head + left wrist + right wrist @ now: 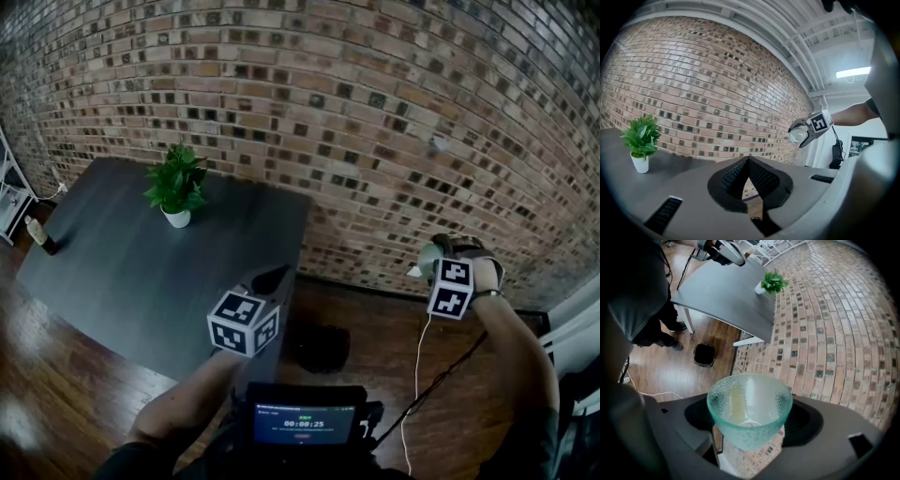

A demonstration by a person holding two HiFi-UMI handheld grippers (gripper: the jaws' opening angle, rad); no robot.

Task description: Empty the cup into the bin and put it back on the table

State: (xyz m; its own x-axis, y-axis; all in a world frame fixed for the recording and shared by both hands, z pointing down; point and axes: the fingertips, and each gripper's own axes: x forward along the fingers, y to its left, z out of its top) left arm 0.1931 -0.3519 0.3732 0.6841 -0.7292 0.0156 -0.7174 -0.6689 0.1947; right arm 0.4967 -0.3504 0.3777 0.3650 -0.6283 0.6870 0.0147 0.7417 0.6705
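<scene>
Gripping seemingly empty cup (750, 404) in right hand-held gripper (750, 439), bin (704, 355) well below; left hand-held gripper (750, 187) closed, empty; desk (722, 291) return pending.

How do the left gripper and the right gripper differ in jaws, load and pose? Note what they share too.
The left gripper has its jaws shut on nothing; the right gripper is shut on a pale green glass cup. The left gripper points level at the brick wall; the right gripper tilts down toward the wooden floor. Both carry a cube with square markers.
</scene>
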